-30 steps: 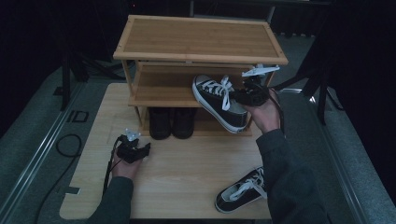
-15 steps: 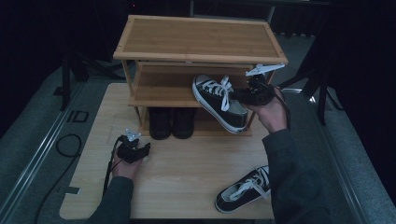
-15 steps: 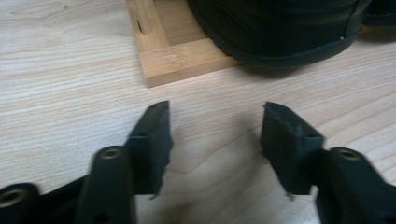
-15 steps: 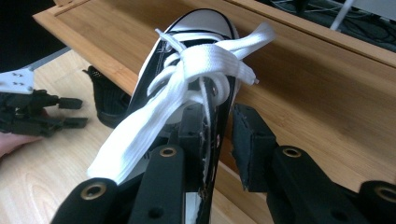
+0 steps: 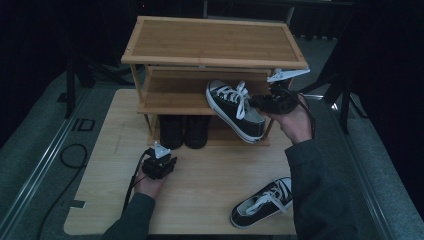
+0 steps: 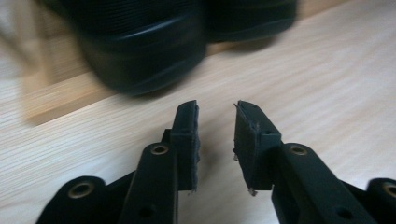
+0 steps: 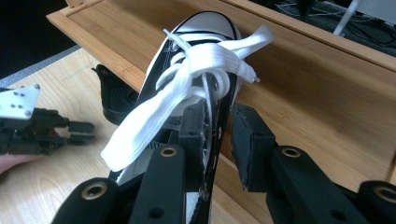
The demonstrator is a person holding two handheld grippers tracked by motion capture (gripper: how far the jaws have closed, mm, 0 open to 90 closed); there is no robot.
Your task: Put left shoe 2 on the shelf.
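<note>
Wooden rack (image 5: 215,42): two sneakers (image 5: 235,107), perhaps two boots (image 5: 184,131).

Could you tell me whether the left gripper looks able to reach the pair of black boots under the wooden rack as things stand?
Probably yes. The left gripper rests open on the pale wooden table just in front of the pair of black boots, with bare tabletop between them. The right gripper holds the black-and-white sneaker off to the side.
</note>
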